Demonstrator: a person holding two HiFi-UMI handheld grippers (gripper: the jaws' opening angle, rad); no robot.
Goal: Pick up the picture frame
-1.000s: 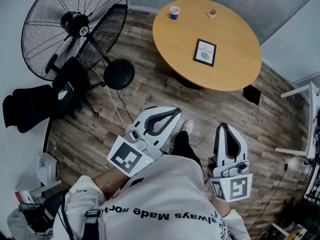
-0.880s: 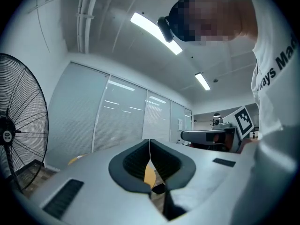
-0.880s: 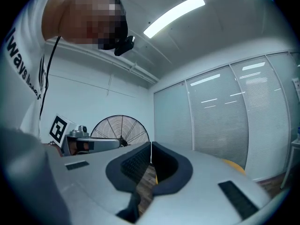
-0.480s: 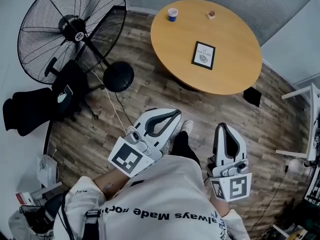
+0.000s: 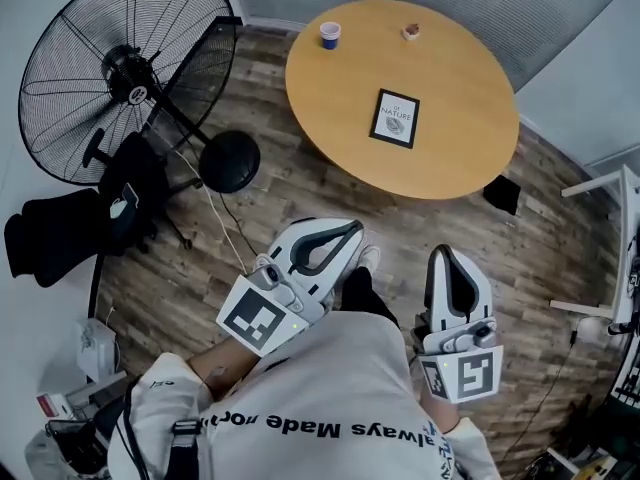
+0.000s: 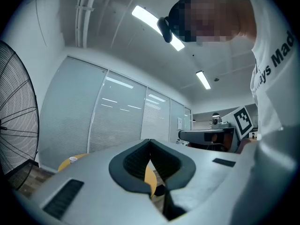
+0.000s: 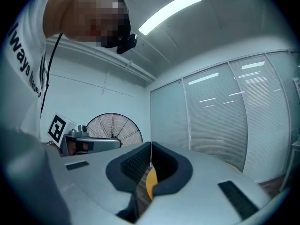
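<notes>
A black picture frame [image 5: 395, 119] with a white print lies flat on the round wooden table [image 5: 450, 138], far ahead of me in the head view. My left gripper [image 5: 350, 230] is held level near my chest, jaws shut with nothing between them. The right gripper [image 5: 447, 255] is beside it, also shut and empty. Both are well short of the table. In the left gripper view its jaws [image 6: 150, 150] meet in a line, with a sliver of the table [image 6: 150, 179] behind them. In the right gripper view the jaws [image 7: 151, 158] are closed too.
A large floor fan [image 5: 120, 63] on a black stand stands at the left, with a cable across the wood floor. A blue-and-white cup [image 5: 329, 34] and a small brown object [image 5: 410, 31] sit at the table's far side. A black office chair [image 5: 110, 203] is left of me; a white desk [image 5: 610, 258] is right.
The table, frame and fan have shifted left and slightly down in the head view as I move toward the table. Both grippers stay shut in the same pose.
</notes>
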